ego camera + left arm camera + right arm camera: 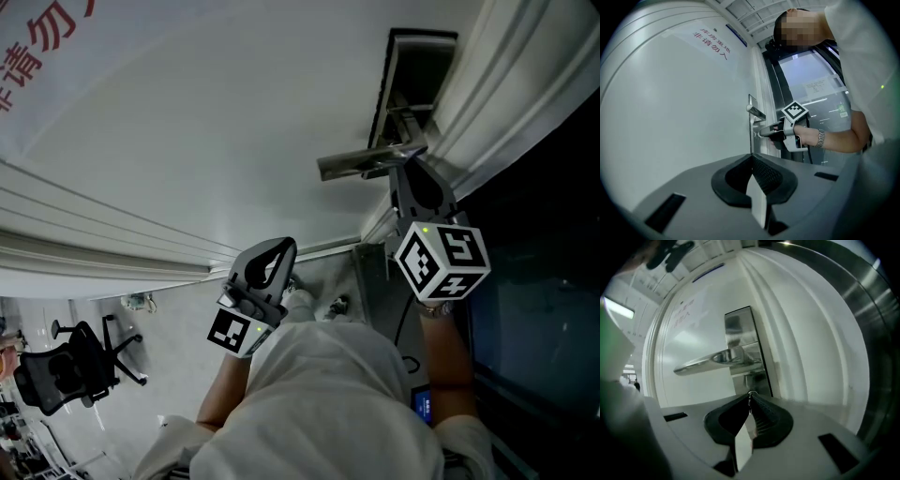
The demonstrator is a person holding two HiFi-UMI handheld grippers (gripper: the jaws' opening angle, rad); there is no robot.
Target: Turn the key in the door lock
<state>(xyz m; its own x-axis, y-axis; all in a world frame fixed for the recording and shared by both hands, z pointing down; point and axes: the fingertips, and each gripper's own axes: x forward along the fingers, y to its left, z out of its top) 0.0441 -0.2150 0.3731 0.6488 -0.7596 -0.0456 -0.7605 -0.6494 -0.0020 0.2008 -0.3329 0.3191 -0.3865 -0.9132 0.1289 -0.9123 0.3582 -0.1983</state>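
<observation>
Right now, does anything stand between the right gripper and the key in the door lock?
Nothing visible does. The right gripper is shut on the small metal key, just below the silver lever handle.

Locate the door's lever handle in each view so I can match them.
Head view: lever handle upper right, just above the right gripper.
Left gripper view: handle small, just right of centre.
Right gripper view: handle large, centre-left.
Shared landmark: steel lock plate behind the handle.
</observation>
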